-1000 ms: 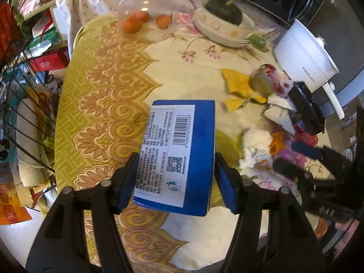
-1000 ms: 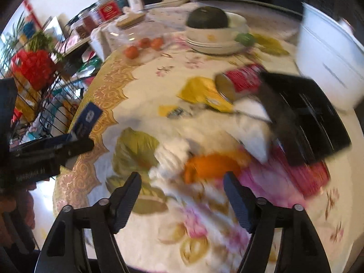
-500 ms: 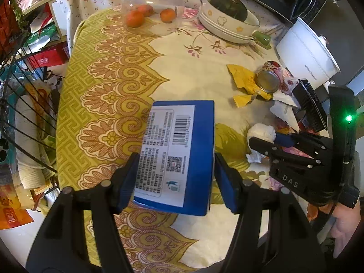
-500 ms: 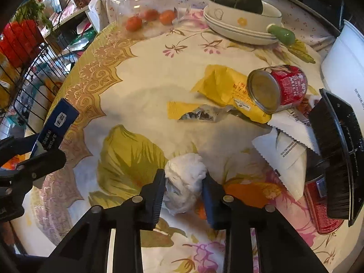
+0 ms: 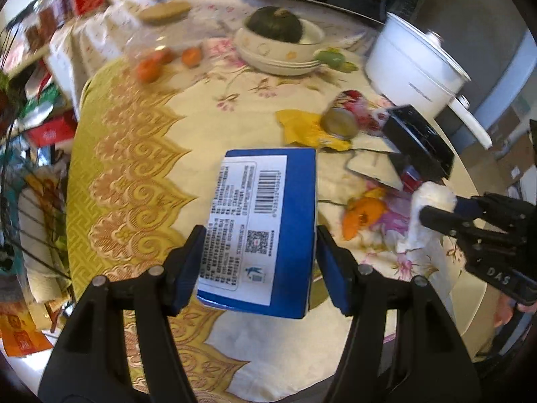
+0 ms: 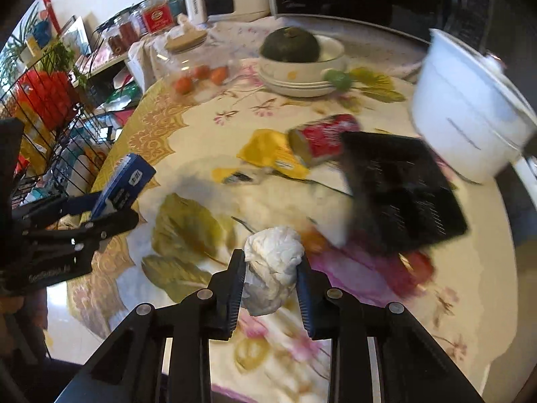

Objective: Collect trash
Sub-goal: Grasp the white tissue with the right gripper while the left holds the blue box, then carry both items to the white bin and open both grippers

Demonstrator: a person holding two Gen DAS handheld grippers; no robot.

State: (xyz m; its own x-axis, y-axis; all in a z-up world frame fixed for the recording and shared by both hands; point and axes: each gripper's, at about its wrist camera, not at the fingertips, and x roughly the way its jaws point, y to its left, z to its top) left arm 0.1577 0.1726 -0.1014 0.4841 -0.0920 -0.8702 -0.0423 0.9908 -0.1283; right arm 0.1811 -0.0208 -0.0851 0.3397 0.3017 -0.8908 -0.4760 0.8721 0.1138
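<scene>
Your left gripper (image 5: 256,245) clamps a blue carton (image 5: 265,221) between its blue pads, lifted above the flowered tablecloth (image 5: 208,107). Only the left wrist view shows the carton's white label with its barcode; the right wrist view shows that carton (image 6: 124,181) edge on, at the far left of the cloth.

Your right gripper (image 6: 270,275) is closed tight on a crumpled white tissue (image 6: 272,262), held clear of the cloth. In the left wrist view that same tissue (image 5: 431,201) hangs to the right of the carton, with orange peel (image 5: 364,215) lying between them. In the right wrist view most of the peel is hidden behind the tissue.

Beyond the carton lie a yellow wrapper (image 5: 302,127) and a tipped red can (image 5: 345,117), then a black dustpan (image 5: 419,141) to their right. A white pot (image 5: 412,63) stands behind the dustpan.

Both views are motion-blurred. The carton's small print cannot be read, and the carton hides the cloth beneath it.
</scene>
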